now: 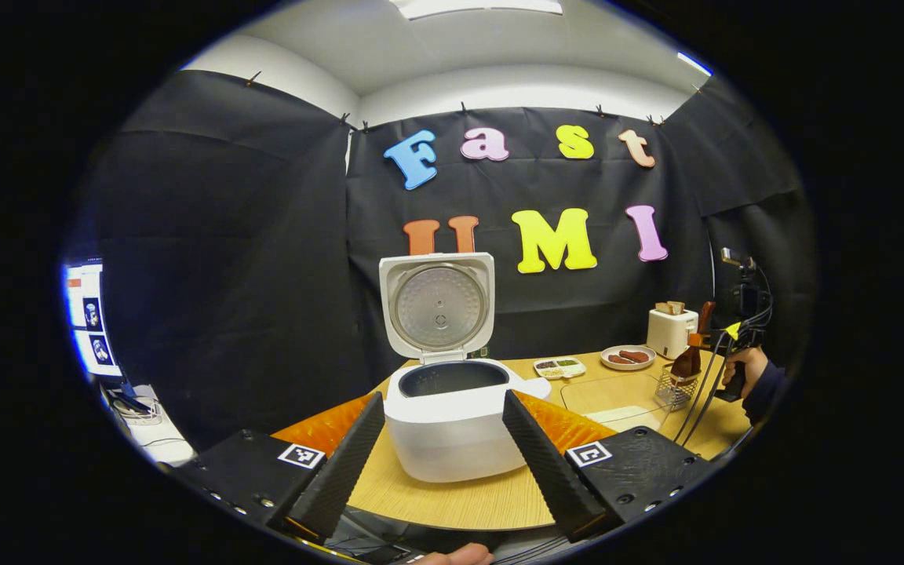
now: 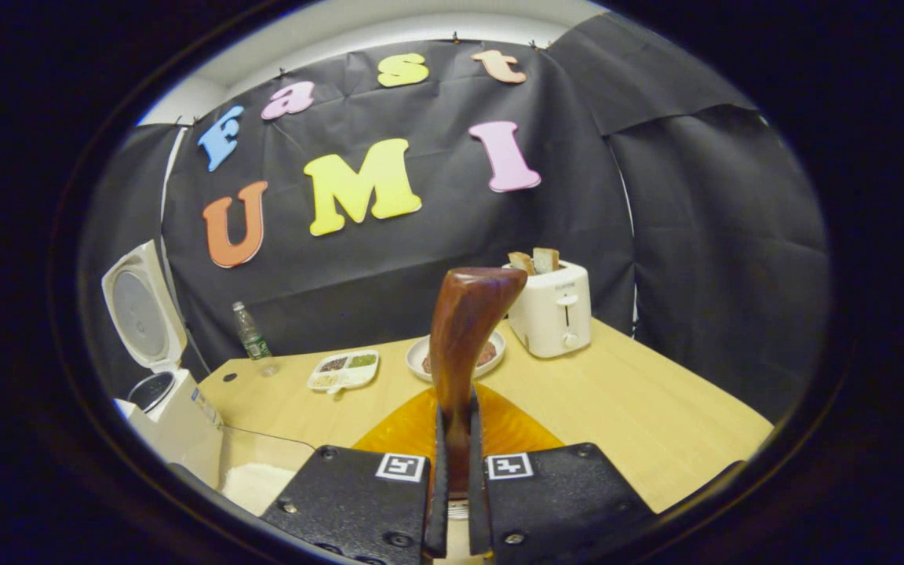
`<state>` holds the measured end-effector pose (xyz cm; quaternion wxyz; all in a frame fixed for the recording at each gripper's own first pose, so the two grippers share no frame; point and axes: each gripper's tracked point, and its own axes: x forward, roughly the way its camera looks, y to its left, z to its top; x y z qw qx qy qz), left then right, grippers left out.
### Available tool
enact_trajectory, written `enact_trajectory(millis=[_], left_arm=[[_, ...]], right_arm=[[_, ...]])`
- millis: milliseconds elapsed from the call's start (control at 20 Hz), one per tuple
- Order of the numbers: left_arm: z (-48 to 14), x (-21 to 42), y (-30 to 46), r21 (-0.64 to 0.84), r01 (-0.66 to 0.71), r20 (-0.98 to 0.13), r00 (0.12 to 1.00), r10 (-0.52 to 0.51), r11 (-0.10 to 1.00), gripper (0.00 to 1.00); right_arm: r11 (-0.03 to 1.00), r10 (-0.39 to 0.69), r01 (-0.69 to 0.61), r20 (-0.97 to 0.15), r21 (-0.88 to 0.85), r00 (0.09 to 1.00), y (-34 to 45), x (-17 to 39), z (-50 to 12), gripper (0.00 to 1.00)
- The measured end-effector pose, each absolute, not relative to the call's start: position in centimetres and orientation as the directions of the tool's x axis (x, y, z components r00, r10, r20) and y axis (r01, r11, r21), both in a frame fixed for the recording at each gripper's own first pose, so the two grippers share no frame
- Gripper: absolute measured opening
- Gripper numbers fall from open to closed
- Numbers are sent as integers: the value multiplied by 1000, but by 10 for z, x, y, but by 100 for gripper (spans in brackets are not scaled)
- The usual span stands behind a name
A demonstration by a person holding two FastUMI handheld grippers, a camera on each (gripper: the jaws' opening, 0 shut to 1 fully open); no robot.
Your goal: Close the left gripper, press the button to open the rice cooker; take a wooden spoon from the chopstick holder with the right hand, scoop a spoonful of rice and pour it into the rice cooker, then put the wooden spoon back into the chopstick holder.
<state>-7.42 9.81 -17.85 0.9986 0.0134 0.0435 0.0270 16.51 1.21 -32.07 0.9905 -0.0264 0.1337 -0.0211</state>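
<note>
In the right gripper view, the right tongs (image 2: 452,479) are clamped on the dark brown wooden spoon (image 2: 464,337), upright between both fingers. Near left, a clear plastic box (image 2: 264,463) holds white rice (image 2: 252,482). In the left gripper view, the left tongs (image 1: 444,447) stand apart, the white rice cooker (image 1: 456,420) just beyond, lid (image 1: 438,304) raised. Far right on the tabletop (image 1: 452,494), a wire chopstick holder (image 1: 673,389).

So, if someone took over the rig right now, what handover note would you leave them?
Left gripper: open, in front of the rice cooker.
Right gripper: shut on the wooden spoon, at the chopstick holder.
Done: cooker lid is up; spoon is gripped.
Left: scoop from the rice container beside the cooker, pour into the pot, return the spoon to the holder.
</note>
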Motion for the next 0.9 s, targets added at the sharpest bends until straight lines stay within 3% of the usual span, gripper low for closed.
enact_trajectory(millis=[250,400,650,900], left_arm=[[-181,-78,106,11,-60,-92,994,61,998,96],[-184,-81,112,4,-74,-94,993,74,997,96],[-188,-89,119,-19,-81,-107,991,79,997,96],[-185,-92,126,-26,-94,-82,992,91,995,96]], right_arm=[[989,5,-29,-167,-147,986,60,141,-267,16],[987,89,-111,-177,-116,980,103,123,-261,16],[975,178,-203,-235,-89,955,156,108,-288,16],[976,107,-149,-245,-158,963,170,108,-343,16]])
